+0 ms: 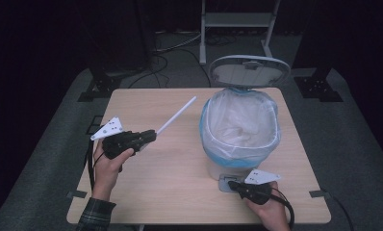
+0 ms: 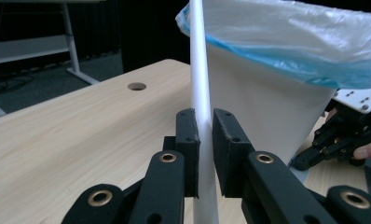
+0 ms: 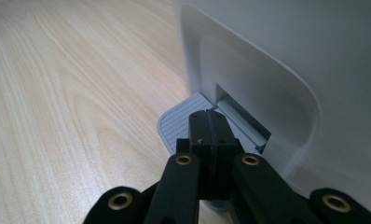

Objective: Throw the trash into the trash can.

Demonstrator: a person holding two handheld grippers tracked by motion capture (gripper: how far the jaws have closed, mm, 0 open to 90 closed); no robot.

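Observation:
A white pedal bin (image 1: 237,159) lined with a clear and blue bag (image 1: 239,122) stands on the right half of the wooden table (image 1: 170,183), its lid (image 1: 248,71) raised. My left gripper (image 1: 153,134) is shut on a long white rod (image 1: 177,115) that slants up toward the bin. In the left gripper view the rod (image 2: 200,70) runs up between the black pads (image 2: 187,140) with the bin (image 2: 263,102) behind. My right gripper (image 1: 232,184) is shut with nothing between its jaws, its tips resting on the grey pedal (image 3: 179,123) at the bin's foot (image 3: 267,93).
A round cable hole (image 2: 136,86) is cut in the table's far part. A white metal frame (image 1: 237,21) and dark stands with cables (image 1: 165,53) sit on the grey floor behind the table. A hand (image 1: 108,166) in a plaid sleeve holds the left gripper.

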